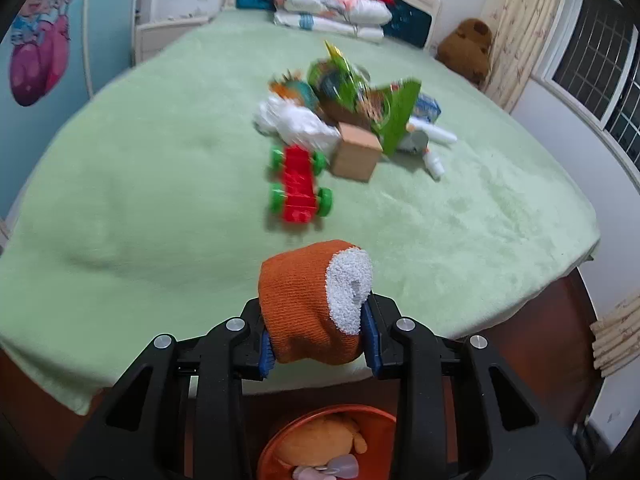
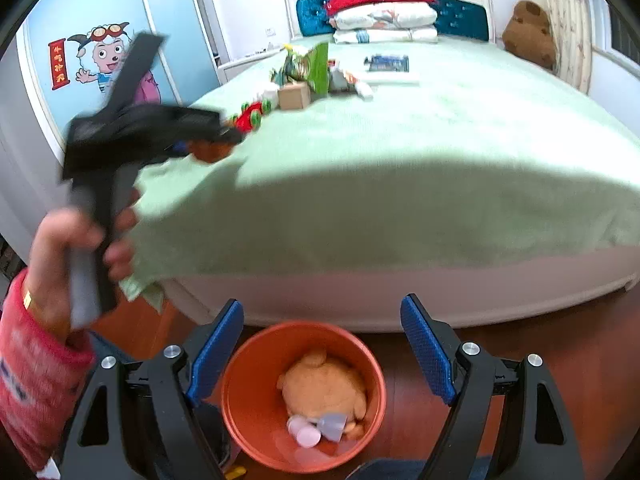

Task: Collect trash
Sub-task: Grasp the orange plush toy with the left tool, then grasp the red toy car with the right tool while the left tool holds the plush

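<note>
Holding an orange sock [image 1: 308, 304] with a white fluffy toe, the left claw [image 1: 318, 340] is clamped on it from both sides, and the blue pads press into the knit. The sock is soft and light, it folds and bulges between the pads, so I judge it cannot break and it will not slip easily, because the knit is rough. The hold sits on the bunched middle of the sock, which seems a good place; a hold on a loose end could let it hang and swing.

In the left wrist view the sock is above the near edge of the bed [image 1: 140, 200], and the orange bucket [image 2: 256, 380] stands on the floor below and near. A plush toy [image 2: 324, 384] and some small pale pieces already lie inside it.

The right claw [image 2: 324, 356] stands wide apart with nothing between its pads, and it hangs just over the bucket.

Far on the bed lies a pile of wrappers [image 1: 360, 92], a small cardboard box [image 1: 354, 152] and a red toy car [image 1: 298, 184]. The wrappers look thin and crackly, the box stiff but light
</note>
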### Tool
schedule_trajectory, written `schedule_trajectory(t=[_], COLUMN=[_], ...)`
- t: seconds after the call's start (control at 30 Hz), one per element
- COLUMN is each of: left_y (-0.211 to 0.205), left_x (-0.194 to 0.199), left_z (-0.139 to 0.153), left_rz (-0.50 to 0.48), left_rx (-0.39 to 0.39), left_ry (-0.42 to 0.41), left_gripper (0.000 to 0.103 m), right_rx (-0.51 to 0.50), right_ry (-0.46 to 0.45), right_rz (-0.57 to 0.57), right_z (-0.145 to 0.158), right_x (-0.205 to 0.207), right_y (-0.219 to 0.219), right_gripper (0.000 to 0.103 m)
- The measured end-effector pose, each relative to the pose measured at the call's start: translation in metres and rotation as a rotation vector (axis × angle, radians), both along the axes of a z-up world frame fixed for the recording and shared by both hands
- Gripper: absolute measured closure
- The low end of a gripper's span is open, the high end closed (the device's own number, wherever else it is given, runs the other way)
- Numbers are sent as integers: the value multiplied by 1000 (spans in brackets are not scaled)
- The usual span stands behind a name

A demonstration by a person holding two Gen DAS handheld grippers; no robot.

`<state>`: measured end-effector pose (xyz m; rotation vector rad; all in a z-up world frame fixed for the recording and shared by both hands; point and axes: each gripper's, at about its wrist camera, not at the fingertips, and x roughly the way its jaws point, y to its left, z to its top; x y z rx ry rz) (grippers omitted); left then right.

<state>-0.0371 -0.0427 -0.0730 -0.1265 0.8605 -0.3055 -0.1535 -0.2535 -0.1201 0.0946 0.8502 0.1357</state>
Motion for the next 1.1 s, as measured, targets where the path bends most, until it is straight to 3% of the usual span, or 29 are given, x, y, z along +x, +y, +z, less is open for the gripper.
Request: schedule_trajectory(t=[0.27, 0.43, 0.77, 1.03, 1.07, 1.1], left_y=[44, 71, 110, 114, 114, 115], left_x=[-42, -60, -80, -84, -85, -86], left_z=[29, 37, 29, 35, 36, 37], left_rz=[40, 105, 247, 286, 288, 289], left_rx=[46, 80, 58, 41, 37, 29], left_ry=[-51, -69, -57, -71, -72, -74], left_gripper=[70, 70, 70, 70, 70, 70], right_rx=[-63, -60, -34, -111, -113, -110], right_ry=[-134, -168, -74, 42, 60, 86], right_rz=[26, 52, 75, 42, 40, 40], right_z=[46, 58, 44, 21, 17, 12], right_x=[52, 99, 201, 253, 255, 258], right_y=[28, 51, 109, 142, 143, 144], right_gripper=[24, 24, 24, 26, 31, 44])
